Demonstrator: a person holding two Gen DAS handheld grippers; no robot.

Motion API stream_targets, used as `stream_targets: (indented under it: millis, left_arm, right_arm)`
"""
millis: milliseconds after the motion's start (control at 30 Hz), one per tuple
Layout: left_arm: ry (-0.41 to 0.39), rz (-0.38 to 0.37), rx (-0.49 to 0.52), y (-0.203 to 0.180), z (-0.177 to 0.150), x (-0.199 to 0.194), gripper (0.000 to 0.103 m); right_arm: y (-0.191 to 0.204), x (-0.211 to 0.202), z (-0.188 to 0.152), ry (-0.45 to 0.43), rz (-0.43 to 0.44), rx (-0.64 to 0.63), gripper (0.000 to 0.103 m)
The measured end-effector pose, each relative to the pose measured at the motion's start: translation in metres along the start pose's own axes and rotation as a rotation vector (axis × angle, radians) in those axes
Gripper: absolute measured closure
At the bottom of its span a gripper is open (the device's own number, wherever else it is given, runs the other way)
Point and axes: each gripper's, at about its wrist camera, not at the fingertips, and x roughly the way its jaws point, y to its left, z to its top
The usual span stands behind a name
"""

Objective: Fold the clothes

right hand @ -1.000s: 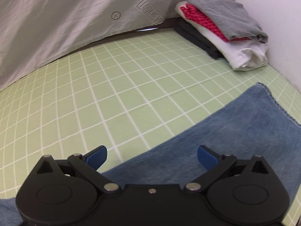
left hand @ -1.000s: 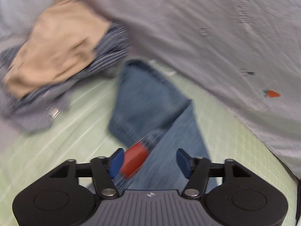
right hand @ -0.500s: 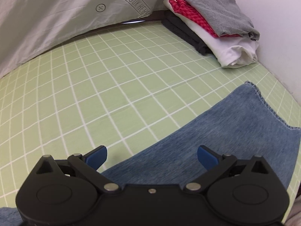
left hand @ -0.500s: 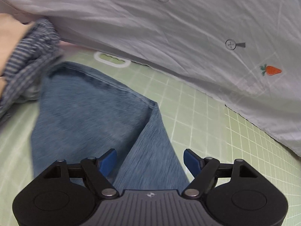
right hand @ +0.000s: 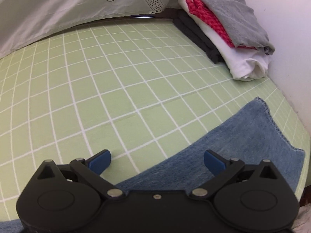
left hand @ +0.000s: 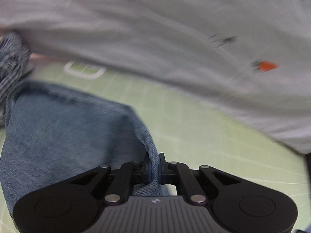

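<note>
Your left gripper [left hand: 154, 169] pinches a ridge of the blue denim jeans [left hand: 64, 136] lying on the green checked mat [left hand: 194, 128]; hold tight and lift slowly. Your right gripper [right hand: 156, 160] is wide and empty above the jeans' leg [right hand: 243, 141], so lower it and pinch that edge before you fold.

We see a pale green sheet [right hand: 120, 81] with a white grid spread flat ahead of the right gripper. Beyond it hangs a grey cloth [right hand: 58, 9] printed with small marks, and a plain white wall [right hand: 287, 29] rises to the right under even light.
</note>
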Motion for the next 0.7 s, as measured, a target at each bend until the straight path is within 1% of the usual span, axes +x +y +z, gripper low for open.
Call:
stream_targets:
  millis: [67,133,233,333,400,500,567,667,700]
  left_arm:
    - [-0.037,-0.069,0.023,-0.024,0.005,-0.027,0.097]
    - [-0.074,-0.154,0.077,-0.05,0.008,-0.058,0.097]
    - [-0.149,-0.383,0.102,-0.089,0.007,-0.108,0.097]
    - [-0.238,-0.605,0.067,-0.11,0.004,-0.151,0.097]
    - [-0.268,-0.659,-0.004,-0.108,0.002,-0.165,0.097]
    - [-0.266,-0.53,-0.045,-0.089,-0.007,-0.164,0.096]
    - [-0.188,-0.362,-0.12,-0.065,-0.017,-0.143,0.096]
    - [-0.056,-0.17,-0.29,-0.014,-0.044,-0.105,0.095]
    - [-0.021,-0.116,-0.327,-0.002,-0.055,-0.097,0.095]
  right_arm:
    - [-0.001,0.0,-0.001,-0.004,0.012,0.004,0.0]
    - [-0.004,-0.001,-0.004,-0.006,0.028,0.024,0.0]
    - [-0.011,-0.003,-0.012,-0.007,0.046,0.063,0.0]
    - [-0.02,-0.005,-0.021,-0.008,0.053,0.093,0.0]
    - [-0.027,-0.008,-0.026,-0.012,0.057,0.115,0.0]
    - [-0.039,-0.013,-0.032,-0.023,0.065,0.142,0.0]
    - [-0.044,-0.014,-0.036,-0.026,0.067,0.15,0.0]
    - [-0.044,-0.014,-0.038,-0.02,0.08,0.156,0.0]
    - [-0.042,-0.014,-0.038,-0.017,0.086,0.155,0.0]
